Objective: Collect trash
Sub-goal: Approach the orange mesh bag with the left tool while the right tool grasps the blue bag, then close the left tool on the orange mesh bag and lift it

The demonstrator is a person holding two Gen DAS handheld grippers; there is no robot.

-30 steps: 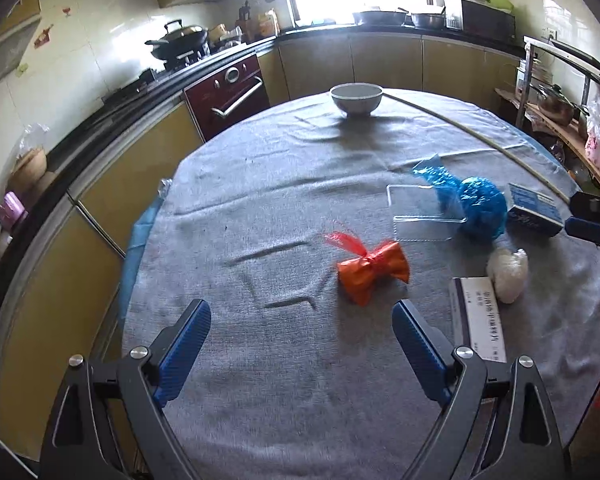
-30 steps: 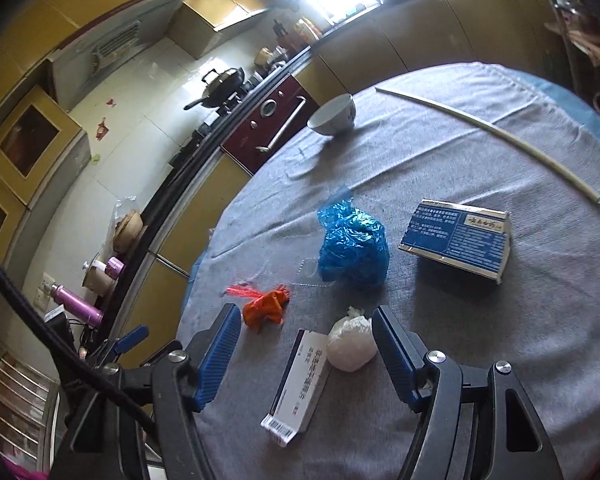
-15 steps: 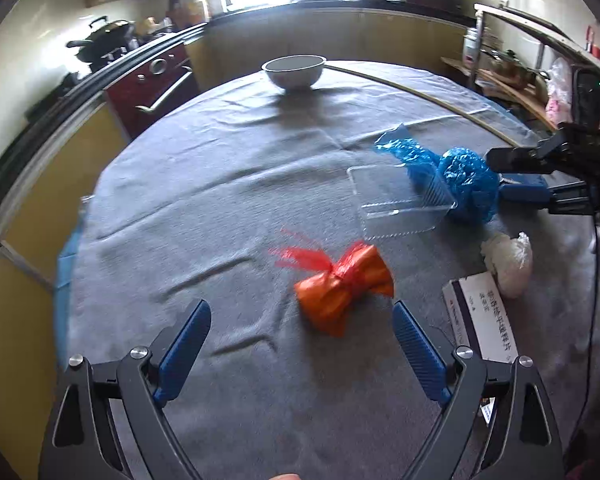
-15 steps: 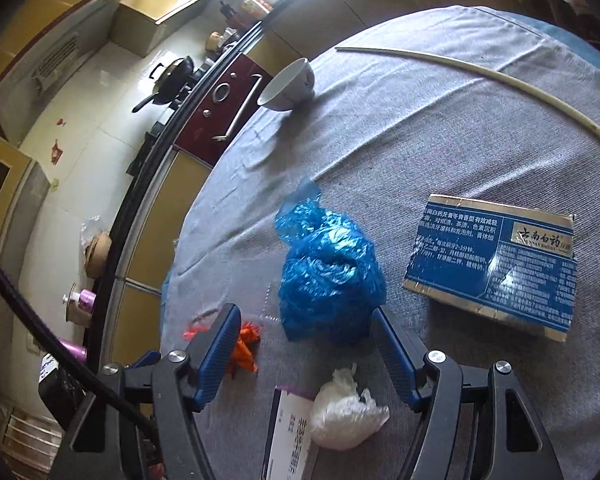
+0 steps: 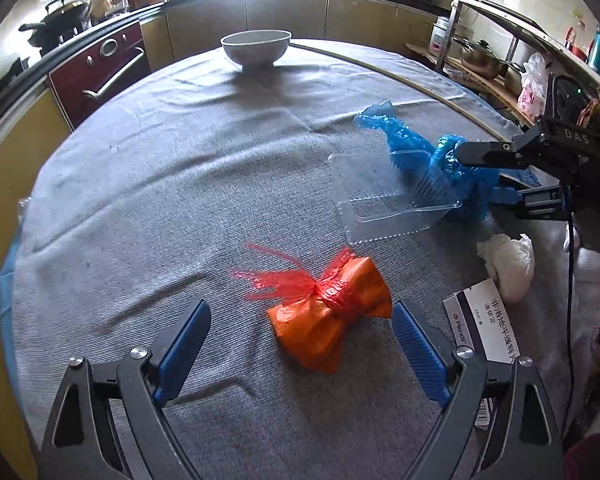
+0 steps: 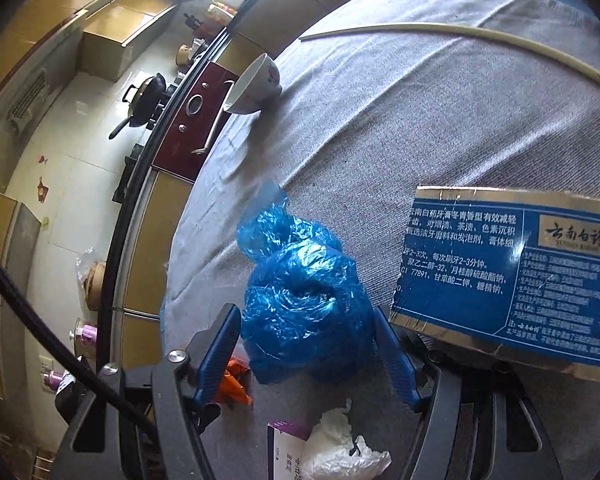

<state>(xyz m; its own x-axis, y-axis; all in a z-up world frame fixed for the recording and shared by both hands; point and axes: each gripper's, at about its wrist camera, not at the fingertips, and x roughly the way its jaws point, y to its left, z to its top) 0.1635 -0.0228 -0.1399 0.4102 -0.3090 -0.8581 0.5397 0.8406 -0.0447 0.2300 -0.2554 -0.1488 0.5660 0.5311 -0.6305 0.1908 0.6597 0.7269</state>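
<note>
The left gripper [image 5: 302,350] stands wide open in the left wrist view, its blue pads either side of the orange bag [image 5: 332,320] but clear of it; the bag, tied with red netting, lies on the grey tablecloth [image 5: 160,208]. This looks like the approach step of collecting the trash: the next move calls for settling lower and closing on the tied waist. Beyond it sit a clear plastic tray [image 5: 392,196], a white bowl [image 5: 256,46], a white crumpled wad [image 5: 510,260] and a medicine box [image 5: 486,326] printed "Plendil".

In the right wrist view the right gripper [image 6: 308,356] is half open around the blue plastic bag [image 6: 304,292], which fills the gap; whether the pads press it I cannot tell. Closing firmly would be next. Beside it lies a blue toothpaste carton [image 6: 508,284] with Chinese print and "77891".
</note>
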